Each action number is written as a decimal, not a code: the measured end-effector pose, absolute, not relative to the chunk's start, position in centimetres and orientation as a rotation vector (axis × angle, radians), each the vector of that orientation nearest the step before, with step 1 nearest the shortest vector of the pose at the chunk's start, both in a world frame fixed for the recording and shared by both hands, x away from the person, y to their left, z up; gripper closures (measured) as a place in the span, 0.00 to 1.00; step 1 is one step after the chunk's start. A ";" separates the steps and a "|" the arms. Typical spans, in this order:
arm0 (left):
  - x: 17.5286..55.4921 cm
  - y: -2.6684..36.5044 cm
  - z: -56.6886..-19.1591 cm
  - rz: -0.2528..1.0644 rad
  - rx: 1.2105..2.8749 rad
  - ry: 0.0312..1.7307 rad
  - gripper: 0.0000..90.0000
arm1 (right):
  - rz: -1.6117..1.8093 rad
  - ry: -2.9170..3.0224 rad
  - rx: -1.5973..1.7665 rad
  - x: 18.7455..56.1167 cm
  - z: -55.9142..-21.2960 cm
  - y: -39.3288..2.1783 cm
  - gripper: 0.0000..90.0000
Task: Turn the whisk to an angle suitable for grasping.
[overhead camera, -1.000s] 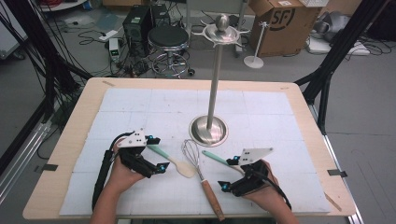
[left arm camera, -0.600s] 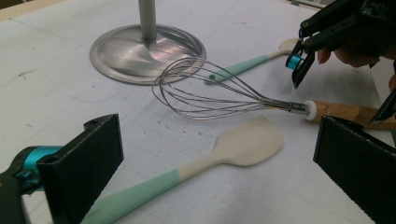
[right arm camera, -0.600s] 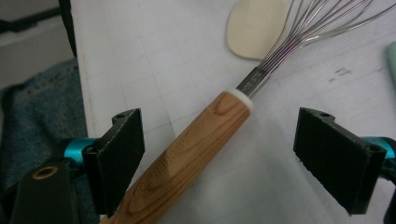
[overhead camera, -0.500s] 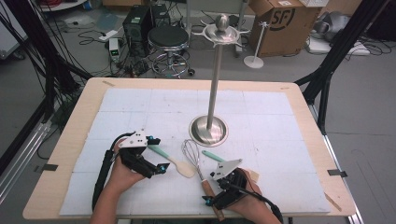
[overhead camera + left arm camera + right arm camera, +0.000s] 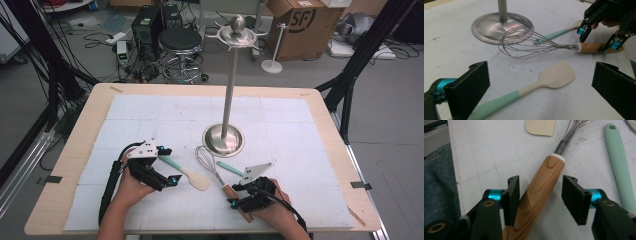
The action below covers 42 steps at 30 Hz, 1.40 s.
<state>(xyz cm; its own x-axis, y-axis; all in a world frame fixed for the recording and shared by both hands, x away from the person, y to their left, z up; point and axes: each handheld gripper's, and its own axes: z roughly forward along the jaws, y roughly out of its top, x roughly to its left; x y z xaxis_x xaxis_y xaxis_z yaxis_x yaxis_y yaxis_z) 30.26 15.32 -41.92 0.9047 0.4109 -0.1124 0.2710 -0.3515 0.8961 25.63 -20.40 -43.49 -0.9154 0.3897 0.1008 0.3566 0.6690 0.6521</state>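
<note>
A wire whisk with a wooden handle lies on the white mat in front of the steel stand. My right gripper straddles that handle; its jaws have just been closing, and a gap still shows at one pad. From the left gripper view, the right gripper stands over the handle's end. A spatula with a mint handle and cream blade lies on the mat. My left gripper rests open over its handle, jaws wide apart.
The tall steel stand with a round base rises mid-table, just behind the whisk. A second mint-handled utensil lies right of the whisk, close to my right gripper. The wooden table edge frames the mat.
My right gripper has shifted left and nearer, onto the whisk's wooden handle, and its jaws have narrowed around it. The left gripper and spatula have stayed put.
</note>
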 end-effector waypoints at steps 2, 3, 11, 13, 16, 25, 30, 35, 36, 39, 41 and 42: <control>30.2 15.3 -41.9 0.157 1.955 0.498 0.02 | 1.094 2.828 0.658 25.8 -43.4 -20.8 0.61; 30.2 15.3 -41.9 0.157 1.955 0.499 0.02 | 1.088 2.821 0.659 25.9 -43.3 -21.1 0.63; 30.3 15.3 -41.9 0.156 1.956 0.496 0.02 | 1.089 2.818 0.725 26.0 -43.5 -21.1 0.57; 30.3 15.3 -41.9 0.156 1.955 0.497 0.02 | 1.054 2.812 0.713 25.7 -43.6 -20.7 0.55; 30.3 15.3 -41.9 0.156 1.957 0.494 0.02 | 1.018 2.795 0.714 25.5 -43.5 -20.4 0.57; 30.2 15.2 -41.9 0.155 1.961 0.491 0.02 | 0.992 2.741 0.731 25.5 -43.5 -20.5 0.78; 30.2 15.3 -41.9 0.154 1.956 0.491 0.02 | 1.022 2.747 0.766 25.7 -43.6 -20.8 0.79; 30.3 15.3 -41.9 0.153 1.956 0.487 0.02 | 1.069 2.720 0.776 25.7 -43.3 -21.1 0.81; 30.3 15.3 -41.9 0.154 1.952 0.490 0.02 | 1.059 2.720 0.774 25.8 -43.3 -21.2 0.81; 30.3 15.3 -41.9 0.155 1.952 0.489 0.02 | 1.072 2.724 0.776 25.9 -43.3 -21.3 0.81; 30.3 15.4 -41.8 0.152 1.948 0.484 0.02 | 1.104 2.716 0.780 25.8 -43.1 -21.5 0.81; 30.3 15.4 -41.8 0.152 1.948 0.484 0.02 | 1.130 2.711 0.780 25.9 -43.0 -21.6 0.81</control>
<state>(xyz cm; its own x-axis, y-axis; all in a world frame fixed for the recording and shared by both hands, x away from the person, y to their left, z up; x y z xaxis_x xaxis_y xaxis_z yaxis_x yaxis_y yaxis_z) 30.26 15.39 -41.83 0.9093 0.4006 -0.1128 0.2640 -0.3456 0.9005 25.90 -21.63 -42.96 -0.8633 0.4949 0.0985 0.4184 0.5928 0.6881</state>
